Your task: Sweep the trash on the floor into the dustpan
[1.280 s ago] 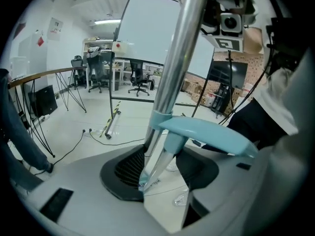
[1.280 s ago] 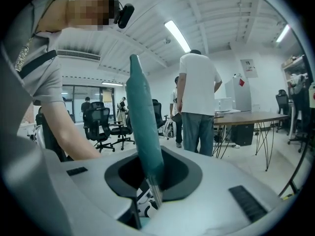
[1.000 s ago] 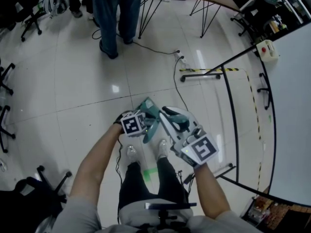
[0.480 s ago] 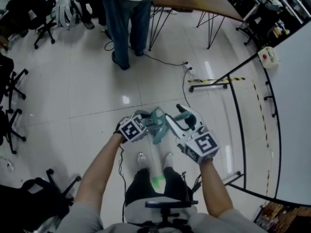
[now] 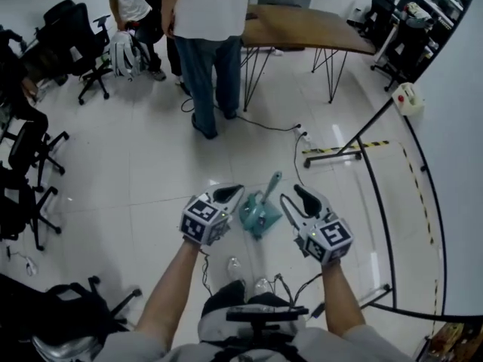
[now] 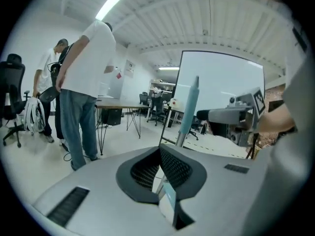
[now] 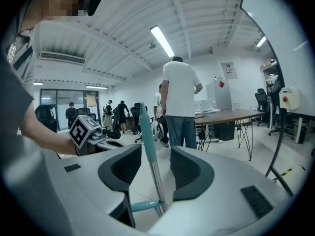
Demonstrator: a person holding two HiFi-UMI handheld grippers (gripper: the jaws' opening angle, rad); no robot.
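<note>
A teal dustpan-and-broom set [image 5: 259, 214] stands upright on the white tile floor between my two grippers, its handle [image 5: 272, 181] pointing up. My left gripper [image 5: 229, 193] hovers just left of it, shut, with nothing between its pads. In the left gripper view [image 6: 159, 151] the teal handle [image 6: 189, 107] rises beyond the shut jaws. My right gripper [image 5: 296, 200] is to the right of the set, open. In the right gripper view [image 7: 156, 151] the handle [image 7: 146, 132] shows in the gap between the jaws, and neither pad touches it. No trash is visible.
A person in a white shirt and jeans [image 5: 207, 51] stands ahead beside a wooden table [image 5: 302, 29]. Office chairs [image 5: 30, 149] line the left. A power strip with its cable [image 5: 302, 134] lies ahead. A whiteboard stand's rail [image 5: 362, 138] runs along the right.
Both grippers have come away from the teal set, which now stands free between them. The left gripper has risen and shut. The right jaws have opened. The view has tilted upward.
</note>
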